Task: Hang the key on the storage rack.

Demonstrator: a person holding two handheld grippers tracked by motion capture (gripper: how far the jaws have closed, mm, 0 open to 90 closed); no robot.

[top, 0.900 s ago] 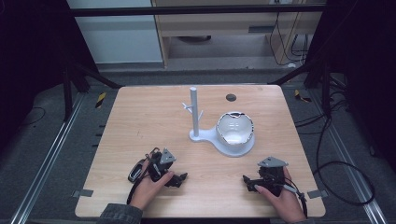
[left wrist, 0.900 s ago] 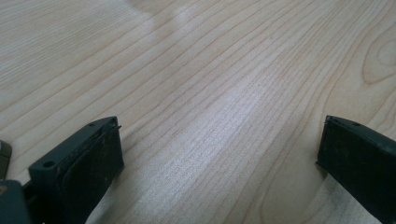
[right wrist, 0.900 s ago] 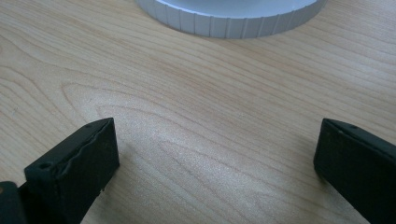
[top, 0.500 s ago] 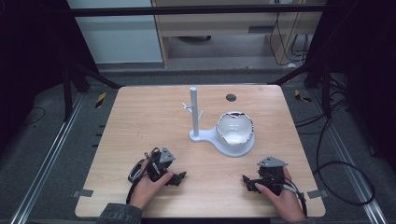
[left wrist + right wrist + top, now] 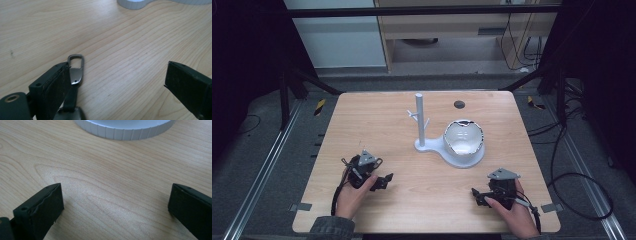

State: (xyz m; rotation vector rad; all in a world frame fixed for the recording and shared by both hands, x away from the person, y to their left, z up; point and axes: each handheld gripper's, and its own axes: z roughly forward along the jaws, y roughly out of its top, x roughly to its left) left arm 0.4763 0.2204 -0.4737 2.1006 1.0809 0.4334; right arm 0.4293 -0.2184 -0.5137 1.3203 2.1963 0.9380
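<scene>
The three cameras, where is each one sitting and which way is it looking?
High view: sits above the near edge, looking forward and down on the table; both hands come in from the bottom, holding the left gripper and right gripper.
Left gripper view: rides on the left gripper, looking low across the wood past its two open black jaws; a metal clip lies by one jaw.
Right gripper view: rides on the right gripper, looking between open jaws.
Shared: all see the white stand.
</scene>
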